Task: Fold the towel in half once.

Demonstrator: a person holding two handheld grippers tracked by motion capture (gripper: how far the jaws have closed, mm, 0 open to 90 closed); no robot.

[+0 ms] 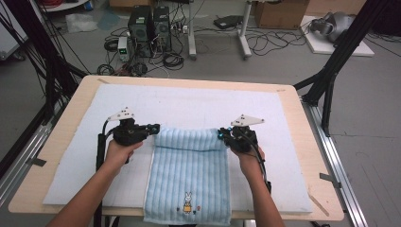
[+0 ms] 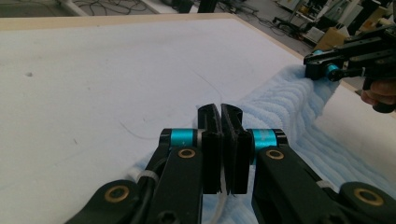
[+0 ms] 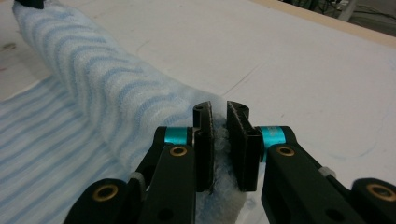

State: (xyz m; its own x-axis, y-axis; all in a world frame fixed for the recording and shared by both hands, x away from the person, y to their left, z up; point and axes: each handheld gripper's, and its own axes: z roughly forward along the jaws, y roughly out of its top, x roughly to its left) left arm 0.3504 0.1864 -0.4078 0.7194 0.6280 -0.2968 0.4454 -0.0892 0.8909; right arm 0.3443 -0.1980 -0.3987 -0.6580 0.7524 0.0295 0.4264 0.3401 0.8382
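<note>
Table (image 1: 312, 189) bears mat (image 1: 189, 101) (towel (image 1: 189, 170) atop)

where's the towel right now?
High view: the blue towel lies mid-table on the white mat, near end overhanging, far corners pinched by the left gripper and right gripper.

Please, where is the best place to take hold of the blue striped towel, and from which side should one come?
Best at its two far corners, coming in level from the outer sides. The towel lies flat on the white mat, so only its thin edges give a pinch. The left tongs and the right tongs are each shut on such a corner, lifting the far edge into a fold.
</note>
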